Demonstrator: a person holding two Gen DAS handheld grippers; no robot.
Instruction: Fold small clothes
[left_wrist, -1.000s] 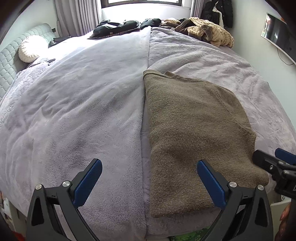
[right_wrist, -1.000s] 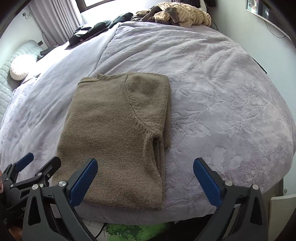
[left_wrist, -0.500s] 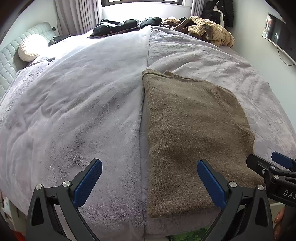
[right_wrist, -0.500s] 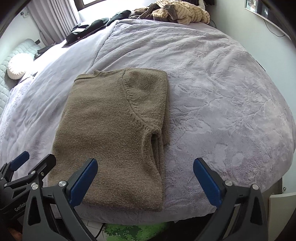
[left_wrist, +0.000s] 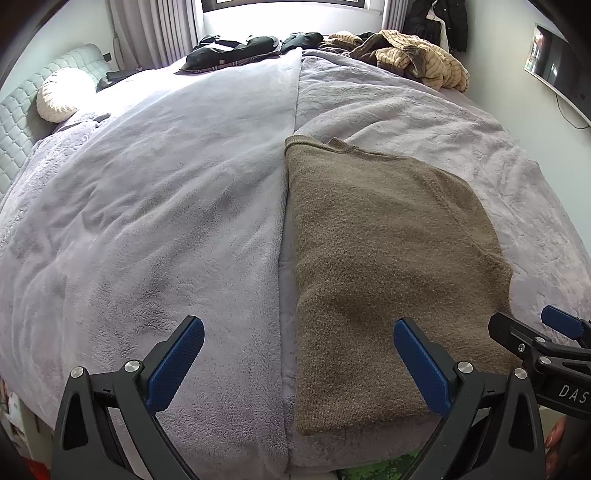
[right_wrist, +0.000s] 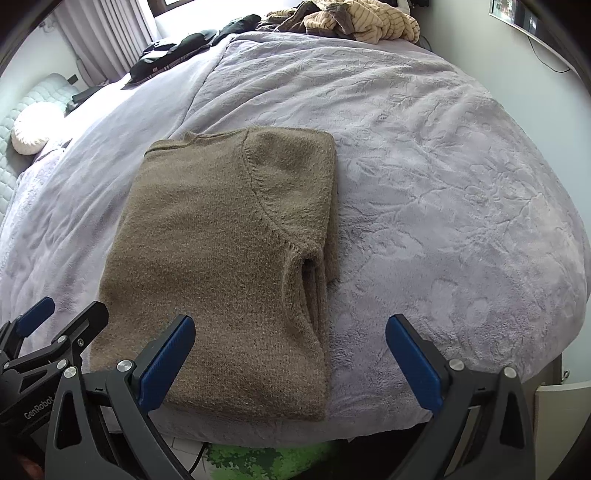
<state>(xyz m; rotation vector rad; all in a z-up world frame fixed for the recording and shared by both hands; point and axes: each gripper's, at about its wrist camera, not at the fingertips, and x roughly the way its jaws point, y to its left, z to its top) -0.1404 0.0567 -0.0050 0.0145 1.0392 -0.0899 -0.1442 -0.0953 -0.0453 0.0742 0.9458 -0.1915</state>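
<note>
Since a second ago, both claws are brought slightly nearer the brown knit sweater (right_wrist: 221, 266), which lies folded narrow at the bed's (right_wrist: 443, 184) near edge. The left claw (left_wrist: 295, 362) and right claw (right_wrist: 288, 362) are held wide open, empty. Gripping the near hem for a crosswise fold seems called for next.

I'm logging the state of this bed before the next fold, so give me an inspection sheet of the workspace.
Surface: bed covered by a lilac plush blanket, wrinkled, with a seam running down it.
Job's things: brown knitted sweater lying flat, folded, sleeve tucked along its right edge, near the bed's front edge.
Clutter: heap of tan striped clothes and black garments at the far end; round white cushion at far left.
Grippers: left gripper open, empty; right gripper open, empty, both at the sweater's near hem.
Cables: a thin wire on the right wall.
Surroundings: grey curtains, bright window.
</note>
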